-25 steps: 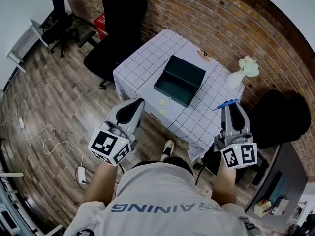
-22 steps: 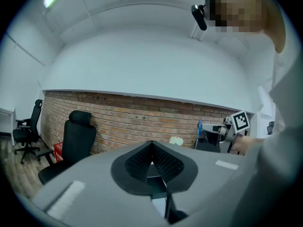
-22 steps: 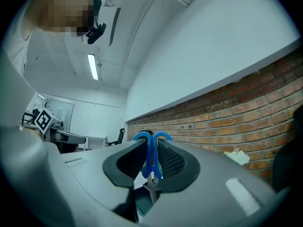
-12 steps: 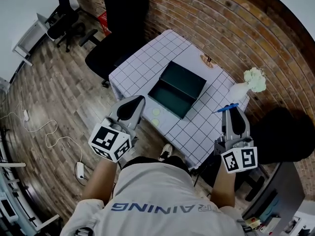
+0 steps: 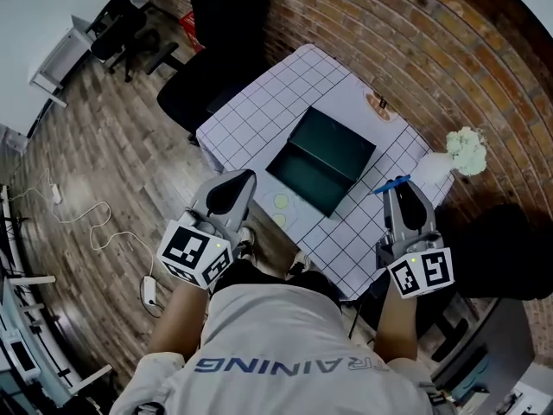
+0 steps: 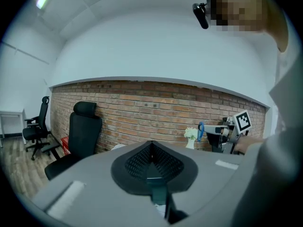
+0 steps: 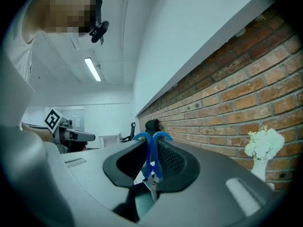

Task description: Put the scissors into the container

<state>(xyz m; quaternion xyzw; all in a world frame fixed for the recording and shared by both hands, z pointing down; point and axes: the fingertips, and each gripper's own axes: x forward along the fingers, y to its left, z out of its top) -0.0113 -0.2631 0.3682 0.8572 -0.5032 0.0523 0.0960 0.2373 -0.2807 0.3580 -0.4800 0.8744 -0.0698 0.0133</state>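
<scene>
Clenched on the scissors [image 7: 152,161], the right tool [image 7: 151,150] has the blue handle loops standing up out of the tips of its jaws and the blades running back between them; the right gripper view shows that grip plainly. In the head view the right tool [image 5: 397,188] hangs over the right end of the counter [image 5: 259,119], and the scissors [image 5: 390,183] show as a blue sliver at its tip. The left tool [image 5: 232,182] is clenched on nothing: in its own view the left tool [image 6: 151,161] has its jaws meeting with no object between, and it hovers off the counter's near edge, over the floor.

Over the last second the picture has slid rather than the grip. The container [image 5: 315,169], a dark green open box that looks empty, now lies closer to the scissors than it did a second ago, its near right corner just left of the blue tip. Both tools sit in much the same pose relative to the person, so I judge that the body has moved in toward the counter. The grasp on the scissors looks unchanged.

For the task, this reads as the carrying stage: the scissors are in the air, not yet over the opening. A short move left and forward, then a lowering, seems to remain. The vase [image 5: 432,173] of white flowers stands just beyond the right tool and is worth avoiding.
</scene>
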